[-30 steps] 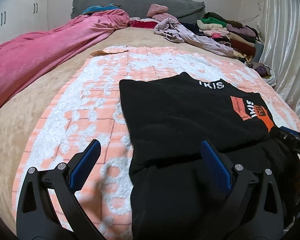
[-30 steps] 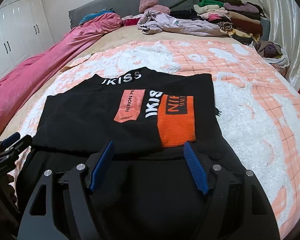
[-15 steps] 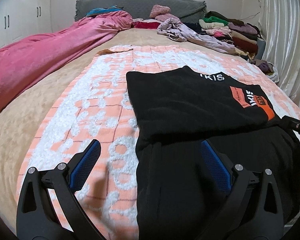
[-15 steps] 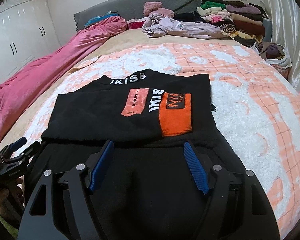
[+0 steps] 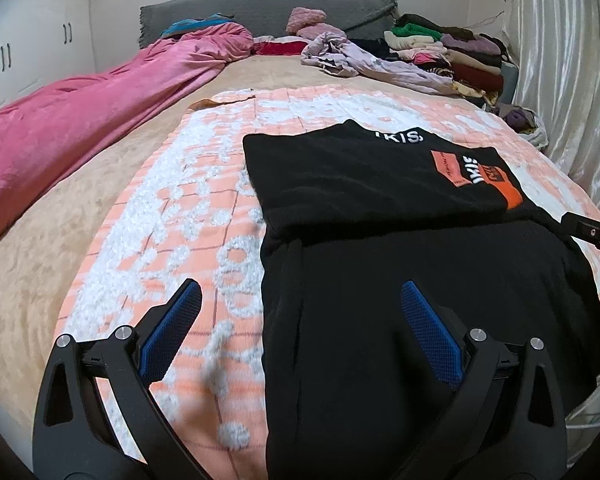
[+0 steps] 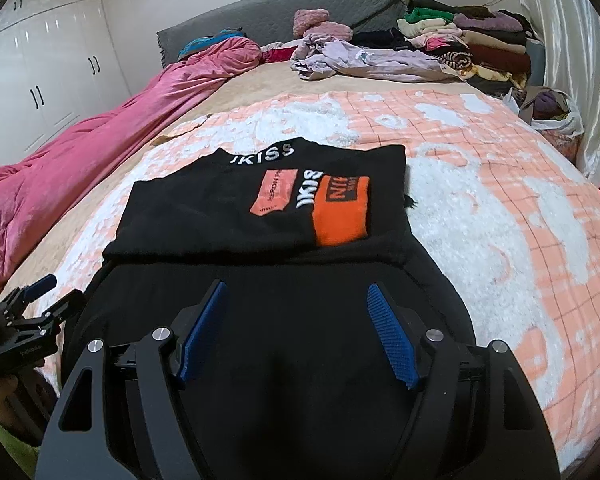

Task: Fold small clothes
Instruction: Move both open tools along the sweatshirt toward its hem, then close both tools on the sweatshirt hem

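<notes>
A black shirt point(image 5: 380, 184) with orange patches and white lettering lies on the peach and white blanket point(image 5: 204, 208), its upper part folded over the lower part point(image 5: 420, 300). It also shows in the right wrist view point(image 6: 260, 216). My left gripper point(image 5: 300, 320) is open and empty above the shirt's lower left edge. My right gripper point(image 6: 296, 320) is open and empty above the shirt's lower part. The left gripper also shows at the left edge of the right wrist view point(image 6: 44, 300). The right gripper's tip shows at the right edge of the left wrist view point(image 5: 592, 234).
A pink quilt point(image 5: 80, 120) lies along the left side of the bed. A lilac garment point(image 6: 360, 62) and a pile of folded clothes point(image 6: 480, 40) sit near the grey headboard point(image 5: 260, 12). A curtain point(image 5: 572, 80) hangs at the right. White wardrobes point(image 6: 40, 64) stand at the left.
Both grippers have drawn back toward the near edge of the bed and risen, so more of the shirt's lower part shows. Both stay open. The shirt has not moved.
</notes>
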Action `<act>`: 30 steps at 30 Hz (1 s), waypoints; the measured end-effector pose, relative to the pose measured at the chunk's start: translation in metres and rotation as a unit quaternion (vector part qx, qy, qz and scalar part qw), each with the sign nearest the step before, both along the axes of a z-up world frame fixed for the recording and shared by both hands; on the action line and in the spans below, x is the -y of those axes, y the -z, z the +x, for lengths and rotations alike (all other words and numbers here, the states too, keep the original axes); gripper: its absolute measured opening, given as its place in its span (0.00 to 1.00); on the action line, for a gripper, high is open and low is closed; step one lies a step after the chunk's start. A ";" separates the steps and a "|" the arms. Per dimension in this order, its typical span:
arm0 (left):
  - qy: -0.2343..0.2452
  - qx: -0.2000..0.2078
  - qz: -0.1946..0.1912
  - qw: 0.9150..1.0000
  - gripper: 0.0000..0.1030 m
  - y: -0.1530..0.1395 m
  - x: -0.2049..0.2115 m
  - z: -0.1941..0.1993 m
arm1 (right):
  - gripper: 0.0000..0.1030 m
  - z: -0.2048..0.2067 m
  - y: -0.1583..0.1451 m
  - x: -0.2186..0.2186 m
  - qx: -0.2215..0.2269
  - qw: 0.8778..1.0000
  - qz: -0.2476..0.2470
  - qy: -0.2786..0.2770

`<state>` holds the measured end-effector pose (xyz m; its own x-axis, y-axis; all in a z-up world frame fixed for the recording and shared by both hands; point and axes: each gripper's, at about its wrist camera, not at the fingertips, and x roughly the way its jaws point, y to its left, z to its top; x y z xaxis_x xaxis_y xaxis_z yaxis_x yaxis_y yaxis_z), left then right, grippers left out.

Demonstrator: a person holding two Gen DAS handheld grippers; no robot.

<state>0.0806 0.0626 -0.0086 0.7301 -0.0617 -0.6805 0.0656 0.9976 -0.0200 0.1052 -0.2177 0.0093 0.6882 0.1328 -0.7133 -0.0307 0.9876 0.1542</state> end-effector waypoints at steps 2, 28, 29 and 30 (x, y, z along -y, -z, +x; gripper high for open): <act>0.001 -0.002 0.000 1.000 0.91 0.000 0.000 -0.004 | 0.69 -0.006 0.001 0.001 -0.002 1.000 -0.001 -0.001; -0.007 -0.034 0.010 0.999 0.91 0.004 -0.008 -0.043 | 0.69 -0.055 0.017 0.036 -0.030 0.999 -0.003 0.014; -0.008 -0.036 0.010 0.999 0.91 0.005 -0.009 -0.045 | 0.69 -0.056 0.017 0.037 -0.031 0.999 -0.003 0.015; -0.009 -0.037 0.011 0.999 0.91 0.005 -0.009 -0.045 | 0.69 -0.058 0.018 0.038 -0.033 0.999 -0.003 0.015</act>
